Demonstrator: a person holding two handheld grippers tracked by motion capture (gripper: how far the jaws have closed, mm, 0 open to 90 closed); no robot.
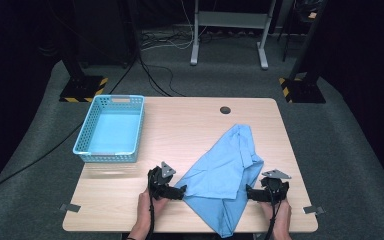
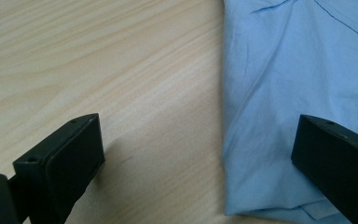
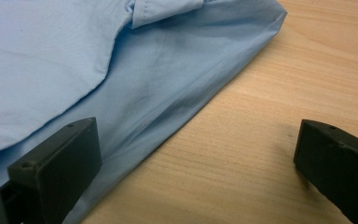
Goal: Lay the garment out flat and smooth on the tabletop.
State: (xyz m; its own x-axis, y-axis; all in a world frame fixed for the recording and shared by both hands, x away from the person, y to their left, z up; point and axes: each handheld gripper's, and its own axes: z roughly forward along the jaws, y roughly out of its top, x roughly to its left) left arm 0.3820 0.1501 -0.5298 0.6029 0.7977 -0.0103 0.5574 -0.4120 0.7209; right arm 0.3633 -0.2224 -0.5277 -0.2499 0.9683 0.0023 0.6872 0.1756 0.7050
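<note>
While the blue shirt (image 1: 223, 172) lies rumpled on the worktop (image 1: 190, 125) near the person, the left tool (image 1: 179, 191) and right tool (image 1: 250, 193) flank its edges, both released wide, seemingly ready to pinch opposite sides.

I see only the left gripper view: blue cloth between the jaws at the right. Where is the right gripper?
Observer: The right gripper is at the opposite edge of the shirt, open.
Operator: Does it hold cloth?
Observer: No. One jaw is over the shirt edge, the other over bare table.
Operator: Anything else on the table?
Observer: A blue basket at the far left, with nothing in it.
</note>
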